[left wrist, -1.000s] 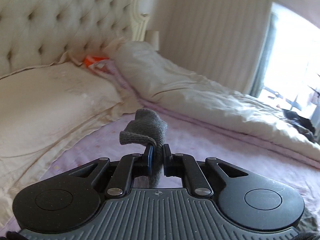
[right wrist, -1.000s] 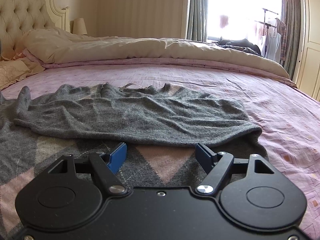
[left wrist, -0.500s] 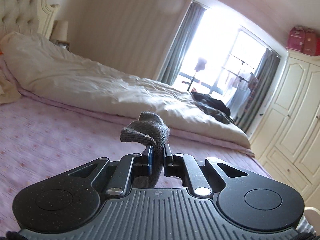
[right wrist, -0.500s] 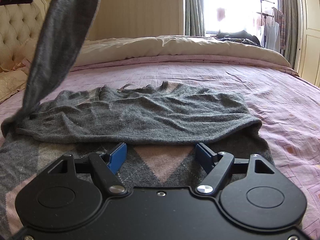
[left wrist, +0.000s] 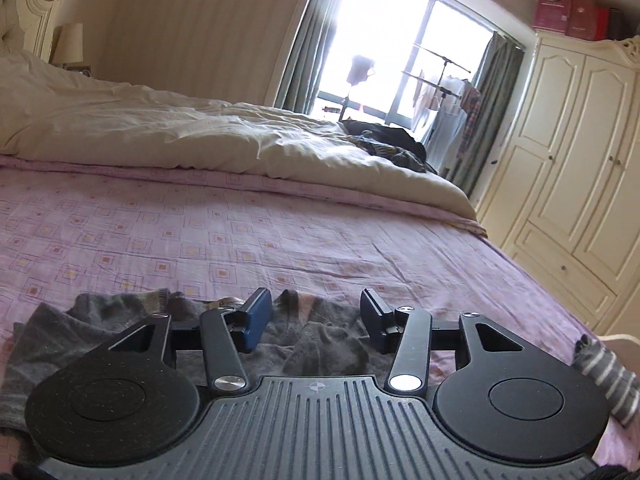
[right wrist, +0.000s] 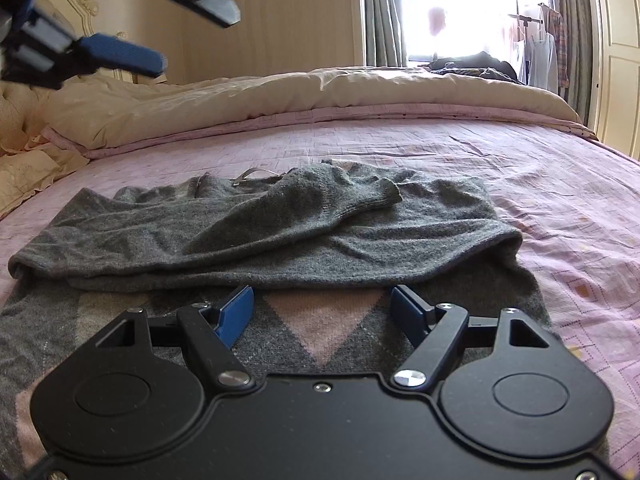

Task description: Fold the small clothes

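A small grey sweater (right wrist: 256, 236) with a pink and grey diamond front lies flat on the pink bedsheet (right wrist: 540, 184). Its sleeve (right wrist: 320, 208) lies folded across the body, cuff to the right. My right gripper (right wrist: 322, 306) is open and empty, low over the sweater's diamond panel. My left gripper (left wrist: 316, 314) is open and empty above the sweater's collar end (left wrist: 312, 332); it also shows in the right wrist view (right wrist: 192, 28), raised at upper left.
A cream duvet (left wrist: 224, 140) lies rolled along the far side of the bed. Dark clothes (left wrist: 384, 140) sit on it near the window. A cream wardrobe (left wrist: 568, 184) stands at the right. A striped grey sock (left wrist: 604, 376) lies near the bed's right edge.
My left gripper carried the sleeve over the sweater, opened and let it go; the sleeve now lies across the body. My right gripper has stayed put, open.
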Available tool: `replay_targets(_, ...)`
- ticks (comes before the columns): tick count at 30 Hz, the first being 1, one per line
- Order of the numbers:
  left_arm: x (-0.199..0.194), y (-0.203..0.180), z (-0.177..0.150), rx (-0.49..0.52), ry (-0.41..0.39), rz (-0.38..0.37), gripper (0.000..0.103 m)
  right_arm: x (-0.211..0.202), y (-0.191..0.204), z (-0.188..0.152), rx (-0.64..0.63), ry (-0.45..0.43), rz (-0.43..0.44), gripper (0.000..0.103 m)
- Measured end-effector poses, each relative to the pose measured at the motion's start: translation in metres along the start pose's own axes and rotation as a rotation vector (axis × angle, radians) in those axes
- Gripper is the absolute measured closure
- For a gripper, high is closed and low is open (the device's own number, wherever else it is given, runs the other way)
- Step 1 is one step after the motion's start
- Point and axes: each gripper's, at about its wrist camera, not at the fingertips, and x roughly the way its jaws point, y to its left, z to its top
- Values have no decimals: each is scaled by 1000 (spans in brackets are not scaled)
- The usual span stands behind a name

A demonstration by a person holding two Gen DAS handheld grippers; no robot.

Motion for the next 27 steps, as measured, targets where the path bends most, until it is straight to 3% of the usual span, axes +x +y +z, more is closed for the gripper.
replay_targets(5,-26,25,-37,20,3,147,50,1,-1,1,4,4,4,25)
replay_targets(9,-45,58,-73,-17,55,264,50,2,0,2,4,15,7,25)
replay_targets(14,-53,87,-104,-39,108,355,50,2,-1,3,4,13,16,24)
replay_targets(19,-55,95,-127,29,85,383,50,4,-9,8,30,56,104,10)
replay_targets(23,-58,95,-133,20,67,384,49,-4,-18,17,76,75,181,10)
replay_targets(27,-56,97,-134,13,68,388,48,-16,-29,44,98,14,236,10)
